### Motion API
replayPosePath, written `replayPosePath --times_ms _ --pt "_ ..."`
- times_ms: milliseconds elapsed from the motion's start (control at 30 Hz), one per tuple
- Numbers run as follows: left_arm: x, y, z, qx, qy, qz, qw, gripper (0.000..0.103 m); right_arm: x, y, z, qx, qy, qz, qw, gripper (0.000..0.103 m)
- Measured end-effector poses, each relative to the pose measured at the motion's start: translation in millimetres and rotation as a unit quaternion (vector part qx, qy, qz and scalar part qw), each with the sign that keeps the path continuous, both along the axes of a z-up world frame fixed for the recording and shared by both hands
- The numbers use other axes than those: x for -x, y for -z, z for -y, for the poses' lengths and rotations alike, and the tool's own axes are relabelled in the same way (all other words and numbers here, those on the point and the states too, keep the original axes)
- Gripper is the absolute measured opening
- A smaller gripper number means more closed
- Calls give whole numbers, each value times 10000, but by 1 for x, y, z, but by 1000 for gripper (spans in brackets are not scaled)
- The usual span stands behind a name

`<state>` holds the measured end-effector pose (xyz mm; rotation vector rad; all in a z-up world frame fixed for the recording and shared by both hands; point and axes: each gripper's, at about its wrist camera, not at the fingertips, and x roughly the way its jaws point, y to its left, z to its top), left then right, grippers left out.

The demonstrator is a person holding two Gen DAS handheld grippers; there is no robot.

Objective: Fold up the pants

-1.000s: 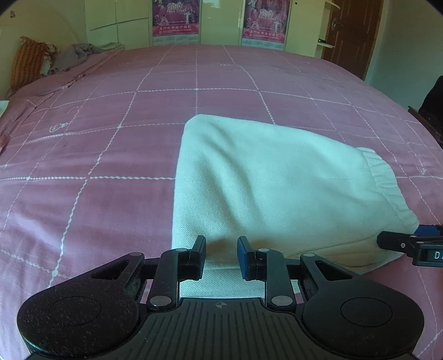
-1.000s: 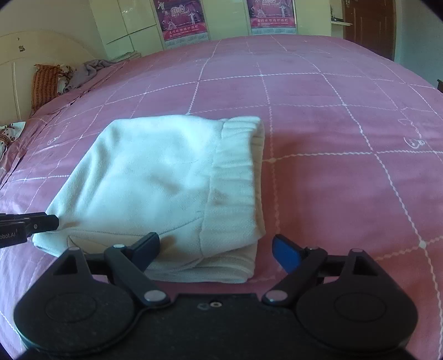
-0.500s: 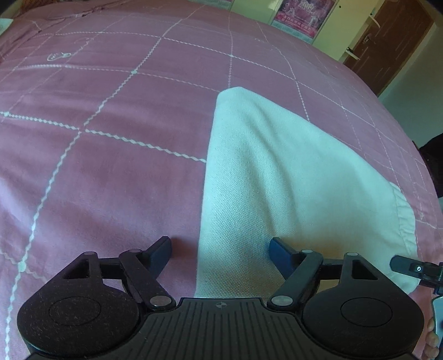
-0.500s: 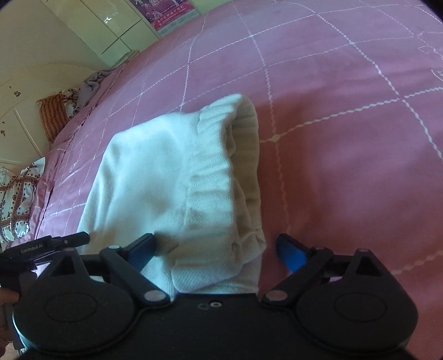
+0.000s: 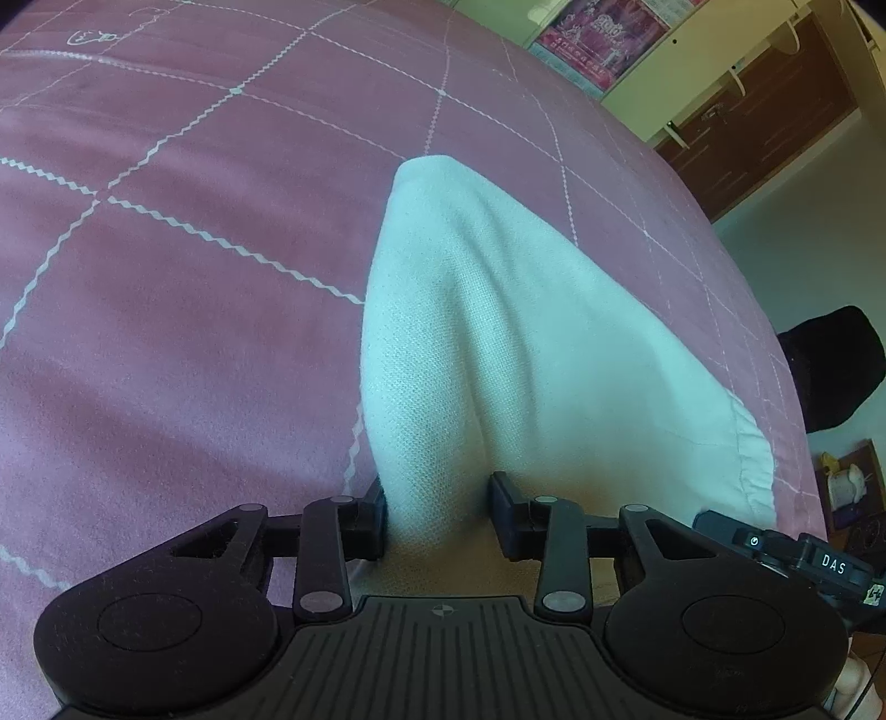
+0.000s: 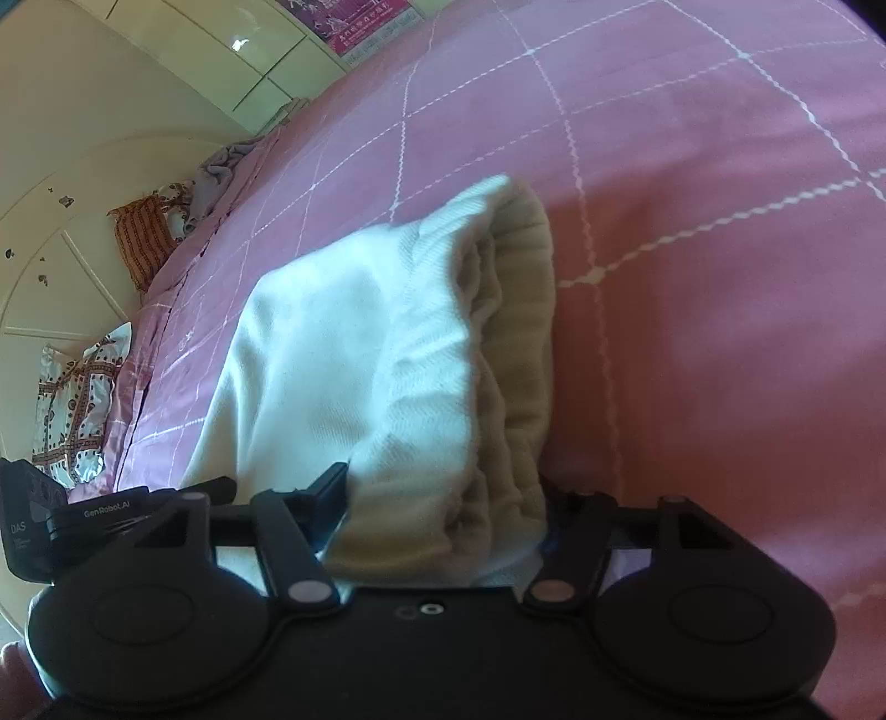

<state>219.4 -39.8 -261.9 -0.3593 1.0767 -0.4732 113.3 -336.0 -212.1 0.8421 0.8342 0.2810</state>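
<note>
Left wrist view: the left gripper point(image 5: 437, 512) sits at 6 o'clock, pointing steeply down at the bed. Its 2 jaws are closing, and a pinched ridge of the white pants point(image 5: 498, 343) stands between them, the cloth touching both pads so the near corner of the fold is clenched. From there the pants run up toward 12 o'clock, narrowing to a rounded tip, and spread out toward 3 o'clock, where the gathered waistband point(image 5: 753, 459) shows. They lie on the pink bedspread point(image 5: 166, 332), which is crossed by white stitched lines. At 4 o'clock the tip of the right gripper point(image 5: 797, 554) shows just beside the waistband edge. A poster point(image 5: 598, 33) hangs on the cupboard at 1 o'clock, with a brown door point(image 5: 775, 127) at 2 o'clock.

Right wrist view: the right gripper point(image 6: 443, 515) fills the lower edge at 6 o'clock. Its jaws are closing around the thick ribbed waistband point(image 6: 515, 360), which bulges between them and touches both pads, so the bundle is grasped. The pants point(image 6: 332, 343) stretch away toward 10 o'clock across the bedspread point(image 6: 720, 277). At 8 o'clock the left gripper point(image 6: 122, 509) shows against the far corner of the cloth. A striped orange pillow point(image 6: 141, 241) and a grey garment point(image 6: 221, 171) lie at 10 o'clock near the cream headboard point(image 6: 55, 277).
</note>
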Motion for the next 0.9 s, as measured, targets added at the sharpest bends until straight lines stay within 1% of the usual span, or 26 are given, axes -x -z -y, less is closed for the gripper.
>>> replayPosePath --times_ms 33,67,133,167,200,267,300,367,467,600,800,900 --pt "-1 1 3 -16 -44 3 10000 40 -4 -2 -5 89 8 63 9999 79" --pt "-2 0 6 -51 -76 12 10000 41 -7 -3 -11 168 20 101 9998 86" --pt "-1 -2 11 -196 -107 67 9997 40 -11 -7 -21 457 88 132 9988 85" --pt "1 -5 14 -256 -97 126 9995 37 -10 -8 -23 587 139 111 9981 75" --pt "4 -9 15 -310 -67 210 9993 31 -8 -9 -21 618 221 72 9978 55" --pt "11 -19 19 -385 -52 358 9986 28 -1 -11 -13 252 317 106 9991 49" --pt "12 -22 20 -376 -68 404 9985 27 1 -15 -13 248 303 167 9991 47" --pt "16 -32 21 -259 -82 533 9982 26 5 -22 -15 244 286 284 9989 46" --pt "21 -51 23 -93 -34 744 9972 26 9 -34 -11 -108 406 472 9980 45" --pt "24 -75 27 27 3 1002 9950 26 8 -58 -10 -250 347 839 9956 44" --pt "14 -111 27 150 -65 1308 9913 26 6 -90 4 -571 493 1297 9887 44" --pt "3 -128 33 154 -83 1473 9889 26 0 -104 15 -596 551 1487 9855 44"
